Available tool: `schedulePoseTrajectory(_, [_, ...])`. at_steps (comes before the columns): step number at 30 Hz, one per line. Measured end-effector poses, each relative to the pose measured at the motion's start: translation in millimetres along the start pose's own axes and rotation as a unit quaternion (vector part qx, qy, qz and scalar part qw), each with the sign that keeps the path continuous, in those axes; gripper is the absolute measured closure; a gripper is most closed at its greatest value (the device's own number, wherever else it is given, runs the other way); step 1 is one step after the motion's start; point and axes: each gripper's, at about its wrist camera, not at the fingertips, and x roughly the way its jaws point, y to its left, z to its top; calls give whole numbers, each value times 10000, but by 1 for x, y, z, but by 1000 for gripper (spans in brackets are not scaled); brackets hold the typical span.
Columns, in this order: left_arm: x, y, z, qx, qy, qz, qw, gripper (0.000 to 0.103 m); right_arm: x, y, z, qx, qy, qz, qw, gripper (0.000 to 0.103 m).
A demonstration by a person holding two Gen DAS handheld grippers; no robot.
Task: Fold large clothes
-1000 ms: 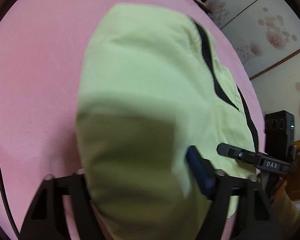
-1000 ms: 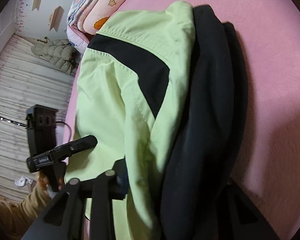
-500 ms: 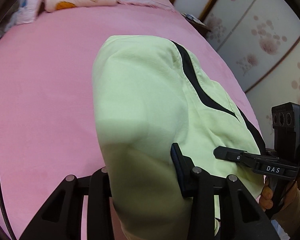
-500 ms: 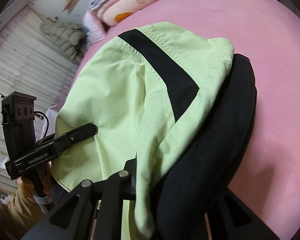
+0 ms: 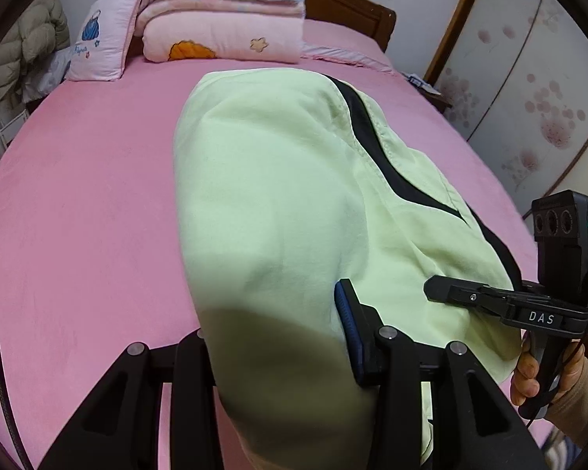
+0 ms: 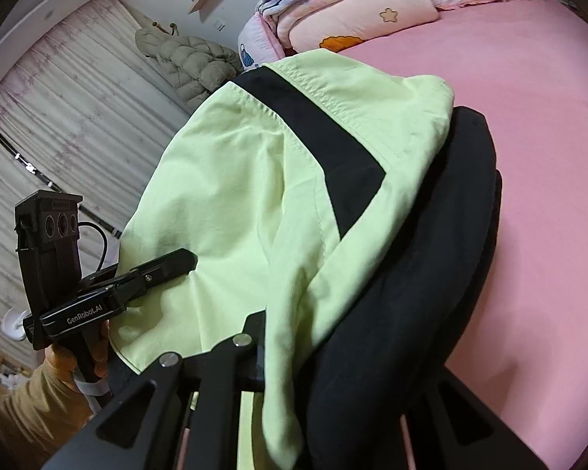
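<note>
A light green garment (image 5: 278, 203) with black panels hangs lifted over the pink bed (image 5: 78, 196). It also shows in the right wrist view (image 6: 231, 188), with its black part (image 6: 411, 293) to the right. My left gripper (image 5: 270, 337) is shut on a thick fold of the green cloth; it also shows in the right wrist view (image 6: 176, 266). My right gripper (image 6: 325, 356) is shut on the green and black cloth; its right finger is hidden. It shows in the left wrist view (image 5: 443, 288) at the garment's right edge.
Folded quilts and a pillow (image 5: 223, 19) are stacked at the head of the bed. A puffy coat (image 6: 188, 62) hangs by the curtain on the left. Patterned wardrobe doors (image 5: 529, 98) stand to the right of the bed.
Both grippers have lifted and tilted up with the garment. The head of the bed and the quilts have come into view. Both grips are unchanged.
</note>
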Motion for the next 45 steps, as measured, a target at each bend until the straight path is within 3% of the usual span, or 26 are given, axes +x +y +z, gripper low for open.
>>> schedulePoseTrajectory(5, [104, 50, -6, 30, 411, 151, 9990, 56, 89, -27, 9, 326, 129, -290, 9990, 89])
schedulePoseTrajectory(7, [135, 61, -12, 114, 685, 367, 9969, 33, 117, -40, 5, 470, 363, -568, 9966, 86])
schedulePoseTrajectory(8, [139, 66, -14, 81, 649, 370, 9972, 27, 122, -43, 1, 455, 409, -782, 9951, 77])
schedulePoseTrajectory(9, [139, 69, -15, 83, 503, 505, 9974, 13, 121, -42, -1, 395, 376, -914, 9943, 67])
schedulePoseTrajectory(10, [134, 69, -15, 175, 345, 780, 9962, 4, 117, -40, -4, 289, 353, -1052, 9934, 63])
schedulePoseTrajectory(12, [125, 67, -21, 346, 127, 1168, 9925, 0, 106, -33, -2, 93, 302, -1306, 9909, 51])
schedulePoseTrajectory(14, [118, 64, -27, 482, 97, 1306, 9902, 0, 90, -32, -5, -18, 279, -1524, 9879, 46])
schedulePoseTrajectory(18, [100, 55, -31, 684, 83, 1832, 9807, 0, 61, -37, -8, -9, 360, -2058, 9779, 44])
schedulePoseTrajectory(22, [58, 25, -36, 725, -92, 1932, 9784, 0, 28, -32, -17, 142, 383, -2708, 9618, 44])
schedulePoseTrajectory(26, [-2, -21, -46, 718, -335, 1727, 9818, 0, -31, -16, -39, 372, 163, -2623, 9641, 44])
schedulePoseTrajectory(28, [-38, -50, -56, 462, -424, 1452, 9874, 0, -62, -1, -48, 440, 71, -2628, 9638, 44])
schedulePoseTrajectory(33, [-117, -115, -83, -189, -417, 921, 9947, 0, -149, 43, -80, 472, -113, -2558, 9655, 44])
schedulePoseTrajectory(37, [-168, -170, -102, -318, -291, 755, 9962, 0, -217, 84, -110, 252, -226, -2643, 9638, 44])
schedulePoseTrajectory(45, [-251, -259, -146, -348, -324, 958, 9943, 0, -317, 142, -168, -56, -357, -3001, 9532, 44])
